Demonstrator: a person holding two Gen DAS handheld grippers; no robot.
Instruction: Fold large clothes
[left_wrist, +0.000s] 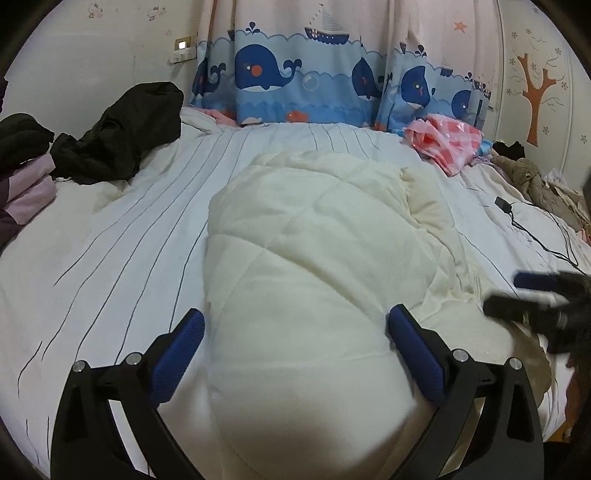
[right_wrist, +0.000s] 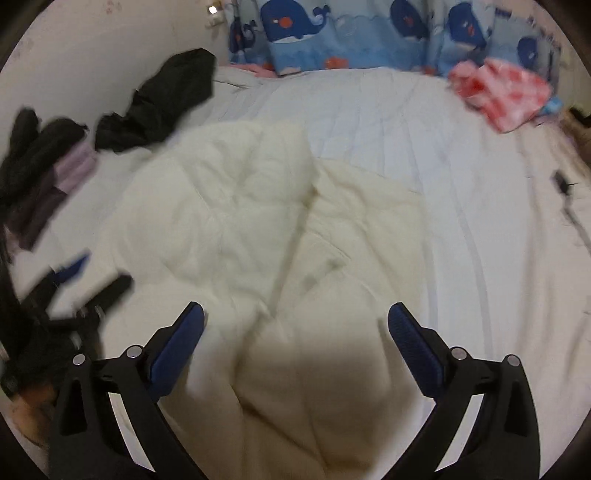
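No legible text or labels anywhere.

My right gripper fingers spread wide, nothing pinched, over the cream quilted garment on the bed. Left gripper blurred at near left. Black clothes far left.

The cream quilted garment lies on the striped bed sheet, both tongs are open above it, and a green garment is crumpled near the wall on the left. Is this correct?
Not quite: the crumpled garment near the wall is black, not green, as the left wrist view shows. The cream quilted garment, striped bed sheet and open left tongs and right tongs are as stated.
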